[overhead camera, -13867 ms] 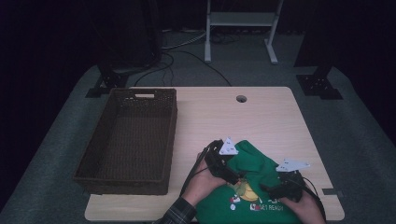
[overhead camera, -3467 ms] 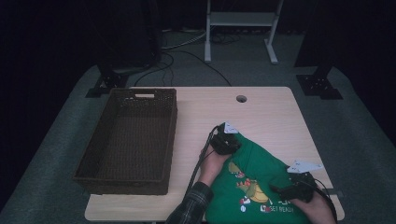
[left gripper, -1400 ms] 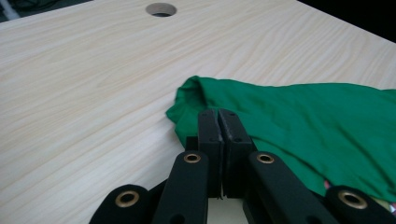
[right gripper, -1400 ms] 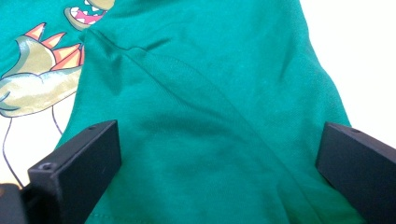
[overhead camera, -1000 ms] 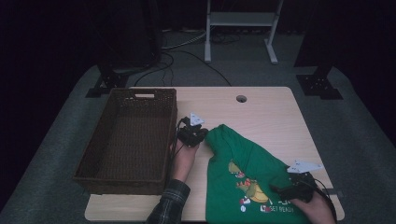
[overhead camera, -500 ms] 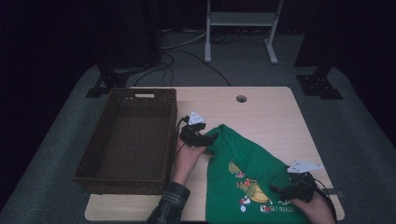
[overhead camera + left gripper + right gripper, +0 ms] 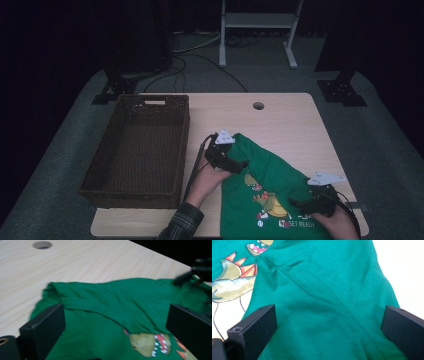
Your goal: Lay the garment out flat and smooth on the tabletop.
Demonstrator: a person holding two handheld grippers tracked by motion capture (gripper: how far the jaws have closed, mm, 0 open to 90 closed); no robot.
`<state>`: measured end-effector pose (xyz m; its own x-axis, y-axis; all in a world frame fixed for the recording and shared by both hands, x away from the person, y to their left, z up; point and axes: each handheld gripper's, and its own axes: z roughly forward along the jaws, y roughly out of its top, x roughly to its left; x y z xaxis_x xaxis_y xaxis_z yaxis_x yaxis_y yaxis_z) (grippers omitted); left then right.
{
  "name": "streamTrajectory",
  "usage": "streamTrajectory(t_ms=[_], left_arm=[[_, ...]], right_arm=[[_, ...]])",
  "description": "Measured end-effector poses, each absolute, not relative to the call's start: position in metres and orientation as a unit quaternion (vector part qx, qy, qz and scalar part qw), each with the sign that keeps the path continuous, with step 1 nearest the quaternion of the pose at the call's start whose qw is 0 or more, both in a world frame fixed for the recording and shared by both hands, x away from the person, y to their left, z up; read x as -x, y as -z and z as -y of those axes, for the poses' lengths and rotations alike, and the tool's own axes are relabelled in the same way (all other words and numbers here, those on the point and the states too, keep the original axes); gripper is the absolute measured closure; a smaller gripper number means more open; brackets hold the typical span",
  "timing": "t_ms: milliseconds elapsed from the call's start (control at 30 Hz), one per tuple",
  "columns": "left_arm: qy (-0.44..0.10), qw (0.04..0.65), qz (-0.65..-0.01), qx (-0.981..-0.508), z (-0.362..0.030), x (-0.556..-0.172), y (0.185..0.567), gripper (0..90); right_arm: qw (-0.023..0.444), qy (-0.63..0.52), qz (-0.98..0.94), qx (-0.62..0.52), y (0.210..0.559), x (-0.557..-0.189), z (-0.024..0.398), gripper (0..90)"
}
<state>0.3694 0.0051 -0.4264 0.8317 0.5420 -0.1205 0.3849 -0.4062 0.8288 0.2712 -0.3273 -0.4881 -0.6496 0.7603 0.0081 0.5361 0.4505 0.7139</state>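
A green T-shirt of soft knit cotton lies rumpled on the pale wood-grain desk, spread from just right of the basket down to the desk's near edge, its far corner gathered into a rolled fold. Printed on its front is a cartoon dinosaur in olive, with orange spikes, white teeth and a line of white lettering below it. Left of the shirt, well apart from the cloth, stands a long rectangular basket of dark brown woven wicker, with straight walls and a handle slot cut in its far end. Beyond the shirt, toward the far edge of the desk, a small round cable hole is set into the wood. The left hand-held gripper, black and blocky with a grey three-cornered plate on top, sits at the shirt's edge nearest the basket; its jaws have just been opening and now stand wide apart, with the folded cloth lying below and between them and no pad pressing on it. The right hand-held gripper is over the shirt's corner farthest from the basket, near the lettering; its jaws also stand wide, the smooth green fabric stretching loose between them and nothing pinched. In the left gripper view the right hand-held gripper shows dark and blurred at the shirt's far edge.
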Motion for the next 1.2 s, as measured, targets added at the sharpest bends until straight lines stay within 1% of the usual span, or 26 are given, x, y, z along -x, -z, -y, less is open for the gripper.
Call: streamTrajectory(t_ms=[267, 367, 600, 800, 933, 1033, 1133, 1200], left_arm=[[-0.077, 0.464, -0.237, -0.850, 0.008, -0.352, 0.434, 0.1], [-0.075, 0.454, -0.226, -0.859, 0.014, -0.347, 0.441, 0.1], [-0.065, 0.424, -0.227, -0.874, 0.015, -0.339, 0.463, 0.1], [-0.073, 0.390, -0.237, -0.887, 0.007, -0.336, 0.478, 0.1], [-0.079, 0.388, -0.241, -0.886, 0.003, -0.334, 0.481, 0.2], [-0.084, 0.382, -0.235, -0.890, 0.003, -0.333, 0.484, 0.3], [-0.101, 0.373, -0.224, -0.895, 0.004, -0.329, 0.485, 0.3], [-0.100, 0.374, -0.224, -0.894, 0.002, -0.328, 0.485, 0.3]], right_arm=[[0.158, -0.353, -0.837, -0.388, 0.488, -0.271, 0.327, 0.0], [0.159, -0.353, -0.837, -0.388, 0.488, -0.271, 0.327, 0.0], [0.158, -0.353, -0.837, -0.388, 0.488, -0.271, 0.327, 0.0], [0.159, -0.353, -0.837, -0.387, 0.488, -0.271, 0.327, 0.0], [0.158, -0.353, -0.837, -0.387, 0.488, -0.271, 0.327, 0.0], [0.158, -0.353, -0.837, -0.387, 0.488, -0.271, 0.327, 0.0], [0.158, -0.353, -0.838, -0.385, 0.488, -0.271, 0.327, 0.0], [0.157, -0.354, -0.839, -0.383, 0.488, -0.271, 0.327, 0.0]])
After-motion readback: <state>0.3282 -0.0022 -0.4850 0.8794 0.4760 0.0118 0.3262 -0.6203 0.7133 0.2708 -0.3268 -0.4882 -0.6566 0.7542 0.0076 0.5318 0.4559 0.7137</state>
